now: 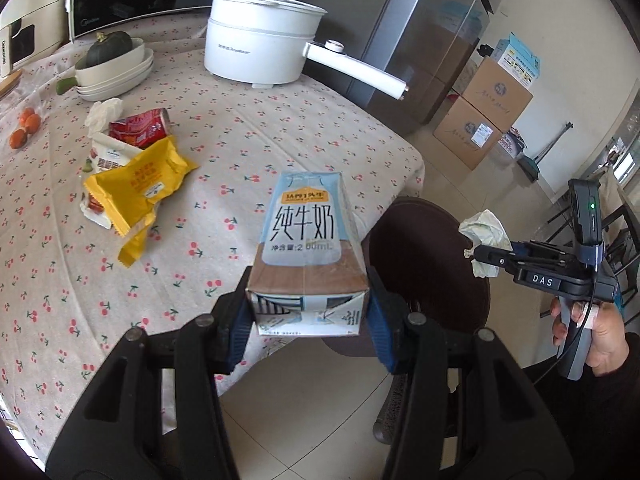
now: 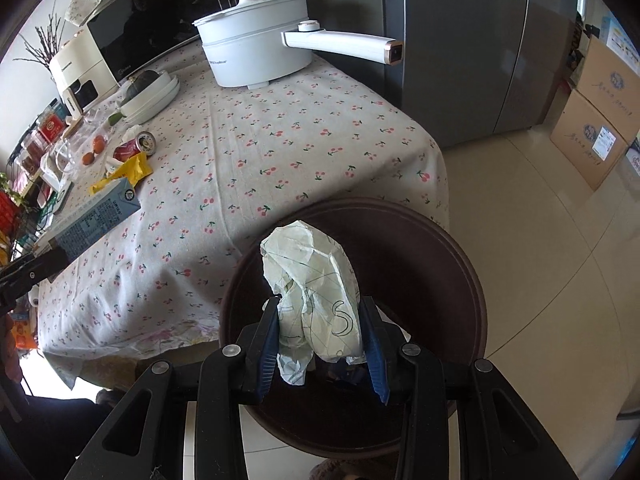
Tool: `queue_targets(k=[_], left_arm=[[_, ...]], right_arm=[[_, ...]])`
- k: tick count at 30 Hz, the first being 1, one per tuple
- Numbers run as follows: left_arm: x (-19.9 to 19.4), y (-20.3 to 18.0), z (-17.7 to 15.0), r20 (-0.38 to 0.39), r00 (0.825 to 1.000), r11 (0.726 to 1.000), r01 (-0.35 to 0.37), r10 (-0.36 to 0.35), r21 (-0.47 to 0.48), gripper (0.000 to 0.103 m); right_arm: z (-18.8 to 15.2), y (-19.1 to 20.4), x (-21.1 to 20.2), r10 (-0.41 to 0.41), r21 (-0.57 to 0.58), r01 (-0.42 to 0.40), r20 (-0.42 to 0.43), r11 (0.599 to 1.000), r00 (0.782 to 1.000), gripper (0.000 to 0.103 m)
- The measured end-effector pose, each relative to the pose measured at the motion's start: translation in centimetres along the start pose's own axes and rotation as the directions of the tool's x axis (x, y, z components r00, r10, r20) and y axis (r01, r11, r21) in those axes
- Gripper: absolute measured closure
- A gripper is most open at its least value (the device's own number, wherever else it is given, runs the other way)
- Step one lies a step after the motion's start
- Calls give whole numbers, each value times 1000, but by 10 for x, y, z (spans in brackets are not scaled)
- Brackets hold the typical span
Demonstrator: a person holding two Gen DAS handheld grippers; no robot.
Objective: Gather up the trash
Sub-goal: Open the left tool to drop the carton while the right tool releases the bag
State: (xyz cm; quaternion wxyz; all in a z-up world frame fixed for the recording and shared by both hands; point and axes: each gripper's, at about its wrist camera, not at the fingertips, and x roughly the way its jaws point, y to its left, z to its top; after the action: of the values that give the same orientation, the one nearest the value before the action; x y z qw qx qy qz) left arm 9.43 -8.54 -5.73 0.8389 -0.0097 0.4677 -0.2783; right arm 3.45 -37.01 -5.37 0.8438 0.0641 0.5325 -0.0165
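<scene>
Left hand-held gripper (image 1: 308,320) grasps milk carton (image 1: 306,248) over desk (image 1: 240,140) edge; right hand-held gripper (image 2: 320,344) clenches crumpled paper (image 2: 316,288) above brown bin (image 2: 420,248). We should carry carton toward 3 o'clock over bin, then release both.

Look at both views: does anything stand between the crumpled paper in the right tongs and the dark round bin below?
Nothing visible does. The crumpled paper, clamped in the right tongs, hangs above the open mouth of the dark bin.

Around you: cherry-print cloth on the surface (image 2: 280,140), glossy beige tiled floor (image 2: 540,240), grey refrigerator (image 2: 460,40), stacked cardboard boxes (image 2: 592,120), microwave (image 2: 132,44), round dark stool (image 2: 420,248).
</scene>
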Motion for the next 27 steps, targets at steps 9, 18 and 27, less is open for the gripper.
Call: queue_targets(k=[9, 18, 27], left_arm=[[47, -65, -8, -90, 993, 987, 88, -76, 135, 50], [86, -97, -13, -161, 983, 974, 124, -93, 191, 50], [93, -97, -12, -138, 990, 982, 3, 23, 188, 16]], right_arm=[[-16, -32, 6, -33, 40, 35, -34, 999, 999, 63], [-25, -52, 8, -46, 61, 50, -53, 997, 998, 62], [-28, -57, 11, -44, 64, 48, -64, 997, 997, 61]])
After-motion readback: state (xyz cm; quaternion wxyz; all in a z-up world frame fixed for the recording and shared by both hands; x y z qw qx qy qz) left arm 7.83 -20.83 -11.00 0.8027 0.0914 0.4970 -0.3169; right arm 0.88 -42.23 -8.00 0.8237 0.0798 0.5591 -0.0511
